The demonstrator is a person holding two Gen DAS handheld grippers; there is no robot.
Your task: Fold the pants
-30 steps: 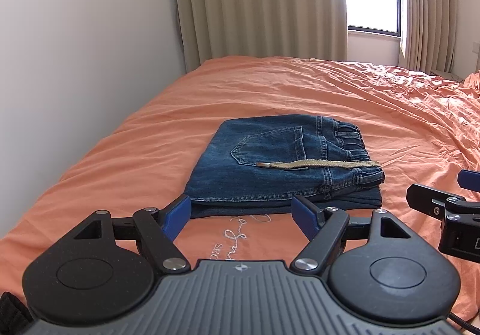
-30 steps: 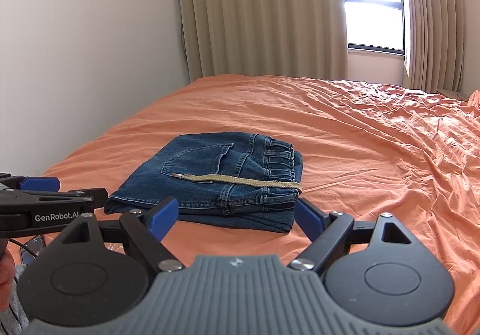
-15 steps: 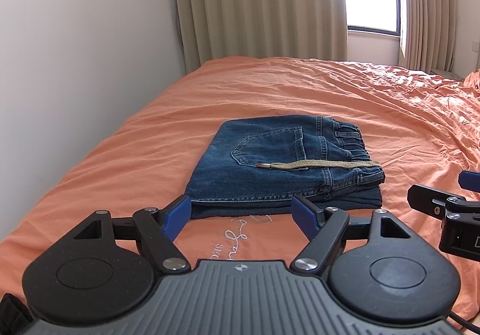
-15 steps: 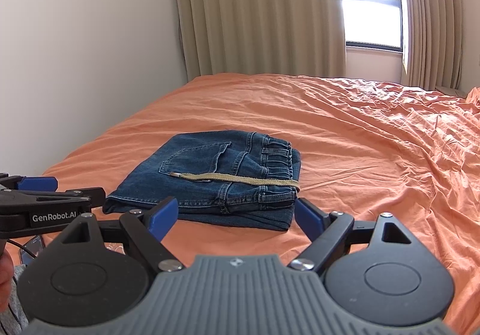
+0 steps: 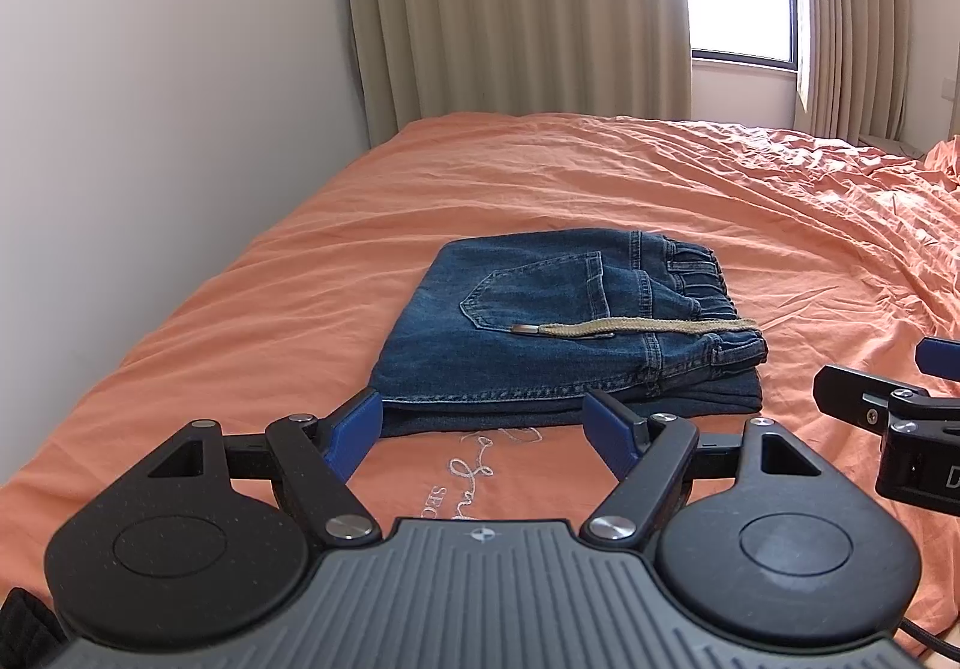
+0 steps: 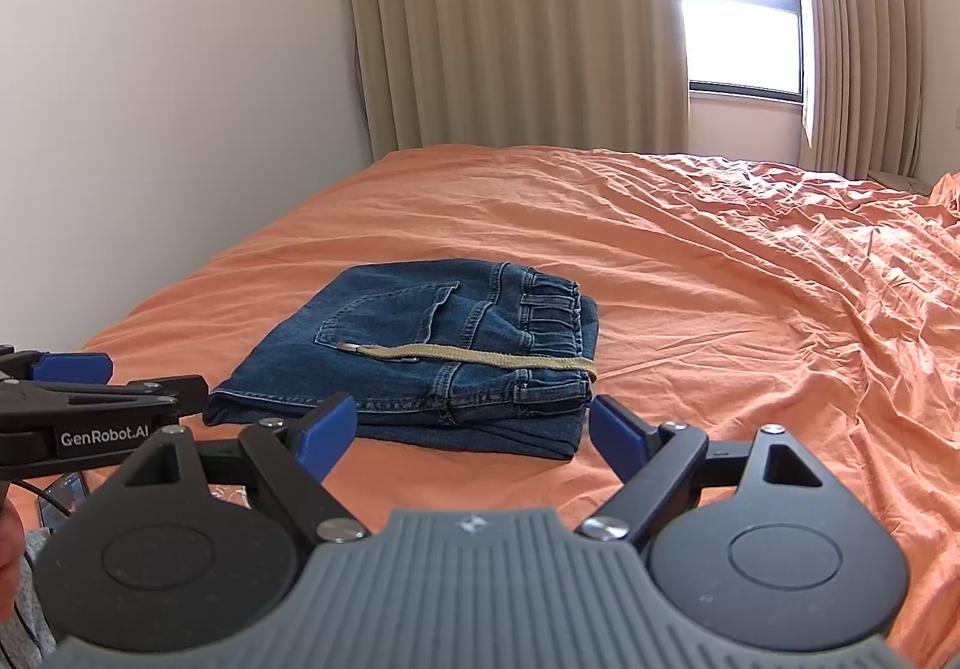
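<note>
Left gripper (image 5: 483, 429): grey ribbed housing across the bottom of the frame with a small crosshair mark at its top centre. Two black round discs flank it, each topped by a triangular cut-out bracket. Black link bars carry silver screws. Fingers (image 5: 354, 432) are blue pads on black arms. A black cable shows at the lower right corner, a black strap at the lower left.

Right gripper (image 6: 474, 429): same build, grey ribbed housing, black discs, silver screws, blue fingers (image 6: 618, 435).

At the left edge of the right wrist view, the left gripper's black side bears white "GenRobot.AI" lettering. A grey striped sleeve (image 6: 27, 618) shows at the lower left.
</note>
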